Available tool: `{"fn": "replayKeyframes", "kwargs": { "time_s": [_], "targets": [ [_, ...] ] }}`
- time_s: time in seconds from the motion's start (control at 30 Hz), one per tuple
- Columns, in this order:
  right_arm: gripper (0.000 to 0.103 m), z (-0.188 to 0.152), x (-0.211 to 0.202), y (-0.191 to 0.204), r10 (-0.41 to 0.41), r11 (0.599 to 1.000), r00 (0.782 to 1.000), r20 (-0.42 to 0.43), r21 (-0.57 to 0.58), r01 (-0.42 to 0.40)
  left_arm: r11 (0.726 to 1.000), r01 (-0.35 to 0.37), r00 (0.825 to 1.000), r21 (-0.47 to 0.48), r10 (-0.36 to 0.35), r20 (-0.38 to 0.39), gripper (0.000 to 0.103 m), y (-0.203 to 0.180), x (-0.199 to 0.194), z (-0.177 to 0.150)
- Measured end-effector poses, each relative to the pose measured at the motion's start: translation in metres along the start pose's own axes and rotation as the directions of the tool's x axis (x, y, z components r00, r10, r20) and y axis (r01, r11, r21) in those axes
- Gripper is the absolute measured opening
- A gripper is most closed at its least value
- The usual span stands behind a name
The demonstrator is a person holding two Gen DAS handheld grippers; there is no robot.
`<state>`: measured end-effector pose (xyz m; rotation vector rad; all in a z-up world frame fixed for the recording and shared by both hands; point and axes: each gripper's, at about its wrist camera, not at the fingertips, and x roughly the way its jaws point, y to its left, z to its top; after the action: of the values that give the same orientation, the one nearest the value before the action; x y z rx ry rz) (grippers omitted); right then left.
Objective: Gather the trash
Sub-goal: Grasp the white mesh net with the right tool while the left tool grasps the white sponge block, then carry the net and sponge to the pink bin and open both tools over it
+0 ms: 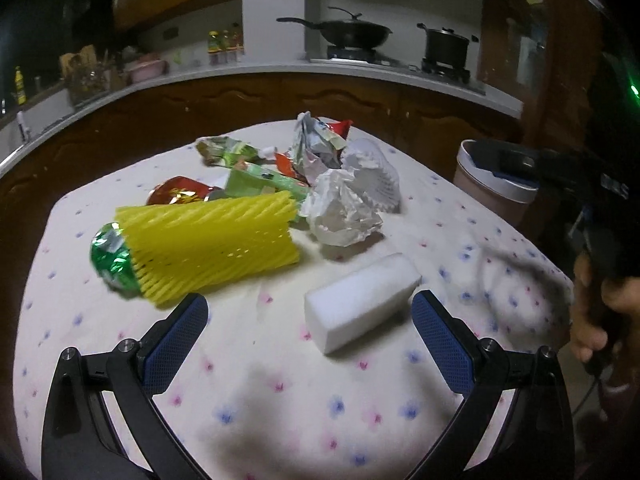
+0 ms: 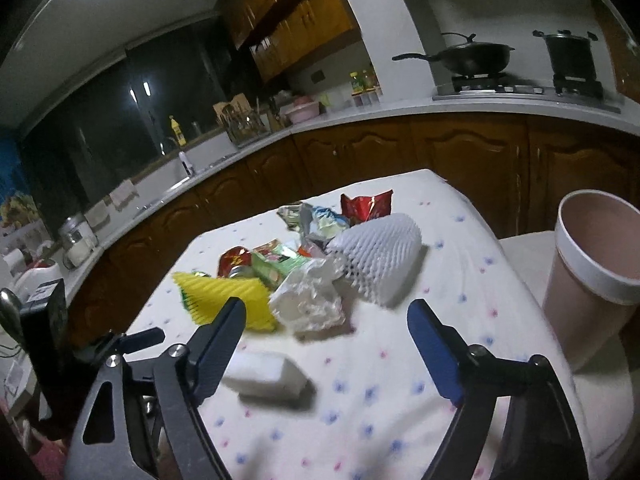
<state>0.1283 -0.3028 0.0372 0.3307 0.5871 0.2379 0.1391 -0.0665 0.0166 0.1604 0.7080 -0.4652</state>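
Trash lies on a flowered tablecloth. My left gripper is open low over the cloth, and a white foam block lies between its blue pads, close to the right one and untouched. Beyond it are a yellow foam net with a green foil wrapper, crumpled white paper, a white foam net and several snack wrappers. My right gripper is open and empty above the cloth. In front of it lie the crumpled paper, the white net and the yellow net. The foam block lies below its left finger.
A pink bin with a white rim stands open just off the table's right edge. A person's hand is at the right. Behind the table runs a kitchen counter with a stove, wok and pot.
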Motion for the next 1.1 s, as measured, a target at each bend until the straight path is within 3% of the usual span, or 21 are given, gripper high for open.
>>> {"fn": "replayKeyframes", "kwargs": {
  "time_s": [0.23,0.4,0.47,0.53,0.57,0.6,0.67,0.87,1.1],
  "targets": [
    [0.073,0.02,0.057,-0.012,-0.074,0.997,0.991,-0.115,-0.04,0.07,0.997,0.072,0.996,0.03,-0.071,-0.053,0.103,-0.004,0.023,0.005],
    [0.069,0.021,0.097,-0.024,-0.124,0.991,0.971,-0.204,-0.066,0.112,0.995,0.067,0.995,0.078,-0.061,-0.079,0.103,-0.014,0.035,0.003],
    [0.058,0.021,0.112,-0.031,-0.142,0.989,0.962,-0.235,-0.065,0.131,0.993,0.079,0.994,0.084,-0.072,-0.082,0.099,-0.015,0.037,0.002],
    [0.046,0.021,0.121,-0.037,-0.147,0.989,0.957,-0.25,-0.049,0.139,0.993,0.092,0.993,0.079,-0.086,-0.083,0.088,-0.014,0.038,0.003],
    [0.036,0.021,0.125,-0.039,-0.161,0.987,0.954,-0.253,-0.051,0.153,0.992,0.106,0.991,0.075,-0.099,-0.089,0.077,-0.013,0.039,0.003],
    [0.03,0.021,0.127,-0.043,-0.17,0.985,0.953,-0.25,-0.049,0.163,0.99,0.118,0.989,0.073,-0.111,-0.093,0.059,-0.013,0.04,0.003],
    [0.005,0.021,0.128,-0.047,-0.172,0.985,0.953,-0.25,-0.035,0.169,0.99,0.128,0.988,0.067,-0.121,-0.099,0.053,-0.011,0.041,0.002],
    [0.005,0.025,0.105,-0.054,-0.147,0.989,0.972,-0.186,-0.008,0.148,0.985,0.172,0.983,0.017,-0.17,-0.07,0.035,-0.003,0.033,0.008],
    [0.004,0.025,0.059,-0.066,-0.116,0.992,0.986,-0.124,0.031,0.121,0.986,0.168,0.986,-0.011,-0.168,0.014,0.034,-0.005,0.014,0.026]
  ]
}}
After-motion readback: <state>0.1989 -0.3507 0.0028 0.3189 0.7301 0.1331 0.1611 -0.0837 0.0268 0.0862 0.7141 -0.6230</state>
